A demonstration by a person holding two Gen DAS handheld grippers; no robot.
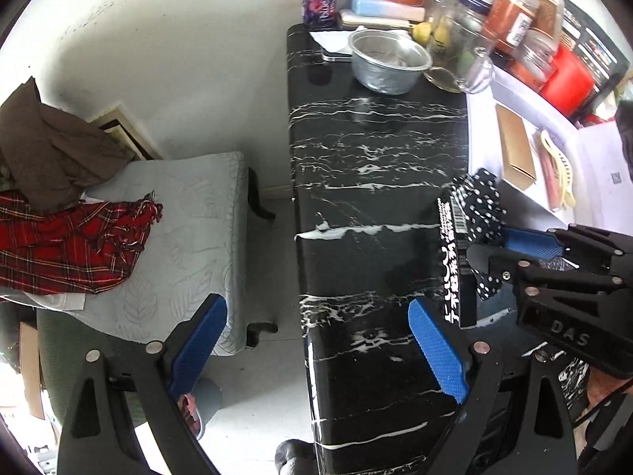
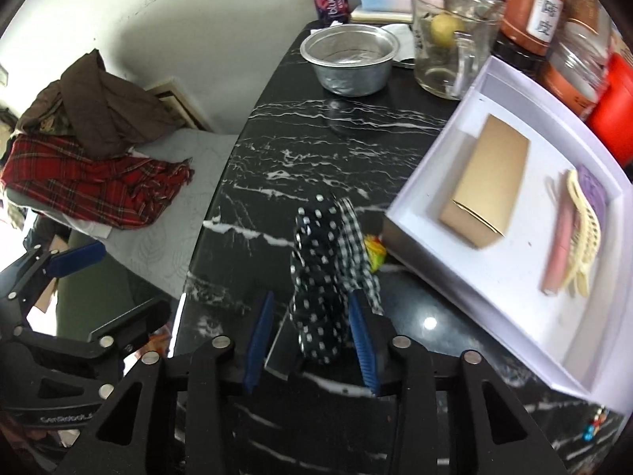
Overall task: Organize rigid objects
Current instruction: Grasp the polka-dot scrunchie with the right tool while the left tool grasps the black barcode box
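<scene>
My right gripper is shut on a flat black package with white lettering and a barcode. It carries a black polka-dot and checked bow. The package stands upright just above the black marble tabletop, left of a white tray. In the tray lie a brown cardboard box, a pink tube and a cream hair claw. My left gripper is open with nothing between its blue pads. It hangs over the table's left edge.
A foil bowl, a glass mug and several jars crowd the table's far end. A small yellow-red thing lies beside the tray's corner. Left of the table, a seat holds red plaid and brown cloths.
</scene>
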